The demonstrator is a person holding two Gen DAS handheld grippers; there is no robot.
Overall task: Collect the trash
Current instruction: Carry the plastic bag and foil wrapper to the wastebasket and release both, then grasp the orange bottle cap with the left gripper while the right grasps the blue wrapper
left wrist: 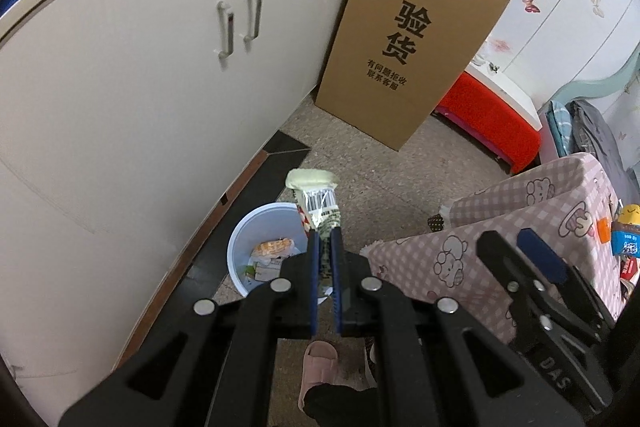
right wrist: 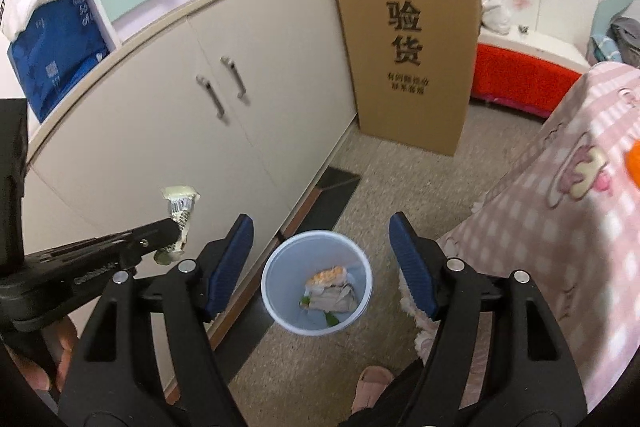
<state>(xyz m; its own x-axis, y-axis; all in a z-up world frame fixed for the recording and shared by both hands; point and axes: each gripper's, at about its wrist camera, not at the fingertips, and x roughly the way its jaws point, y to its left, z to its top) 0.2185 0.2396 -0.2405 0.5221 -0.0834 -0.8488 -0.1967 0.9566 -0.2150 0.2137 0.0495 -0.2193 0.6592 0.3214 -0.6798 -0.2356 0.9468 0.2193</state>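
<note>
My left gripper [left wrist: 325,235] is shut on a crumpled snack wrapper [left wrist: 316,199] with a barcode, and holds it in the air above the far rim of a pale blue trash bin [left wrist: 240,247] on the floor. The bin holds an orange wrapper and other scraps. In the right wrist view the bin [right wrist: 280,311] sits straight below my right gripper [right wrist: 322,227], which is open and empty. The left gripper [right wrist: 172,233] with the wrapper [right wrist: 180,205] shows to the left of it. The right gripper also shows in the left wrist view [left wrist: 510,241].
A white cabinet [left wrist: 140,99] runs along the left. A tall cardboard box [left wrist: 408,39] leans at its far end, with a red stool [left wrist: 492,119] beside it. A table with a pink checked cloth [left wrist: 500,227] carrying more snack packets [left wrist: 626,239] stands on the right. A pink slipper [left wrist: 320,363] is below.
</note>
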